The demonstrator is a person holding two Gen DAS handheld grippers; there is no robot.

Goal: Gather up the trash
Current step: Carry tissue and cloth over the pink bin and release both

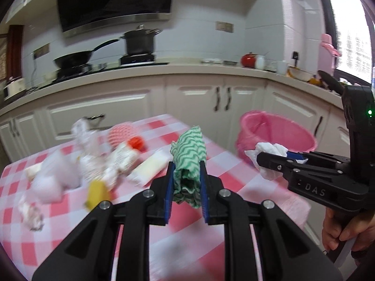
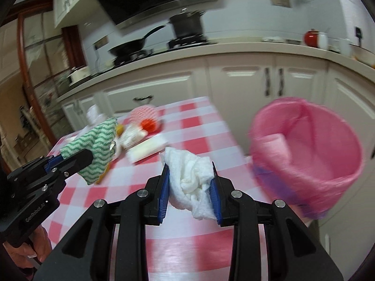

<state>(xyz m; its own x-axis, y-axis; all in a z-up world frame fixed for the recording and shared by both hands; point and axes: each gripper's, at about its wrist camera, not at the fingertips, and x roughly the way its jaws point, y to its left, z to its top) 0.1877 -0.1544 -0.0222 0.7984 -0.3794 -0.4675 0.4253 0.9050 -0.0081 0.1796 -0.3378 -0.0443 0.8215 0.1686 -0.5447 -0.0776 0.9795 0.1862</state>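
My left gripper [image 1: 186,164] is shut on a green-and-white wavy cloth [image 1: 189,149] and holds it above the pink checked table [image 1: 182,229]. It also shows in the right wrist view [image 2: 77,157] with the cloth [image 2: 98,140]. My right gripper [image 2: 189,166] is shut on a crumpled white paper towel [image 2: 189,175], held over the table's right edge; in the left wrist view this gripper [image 1: 260,158] holds the towel [image 1: 269,151] just in front of the pink-lined bin [image 1: 276,133]. The bin [image 2: 311,154] stands off the table's right side, with something pink inside.
More trash lies on the table's far left: crumpled white tissues [image 1: 51,175], a bottle with an orange cap [image 1: 126,152], a yellow piece [image 1: 97,193], a white flat packet [image 1: 150,167], a red mesh ball [image 1: 121,132]. White kitchen cabinets [image 1: 220,93] stand behind.
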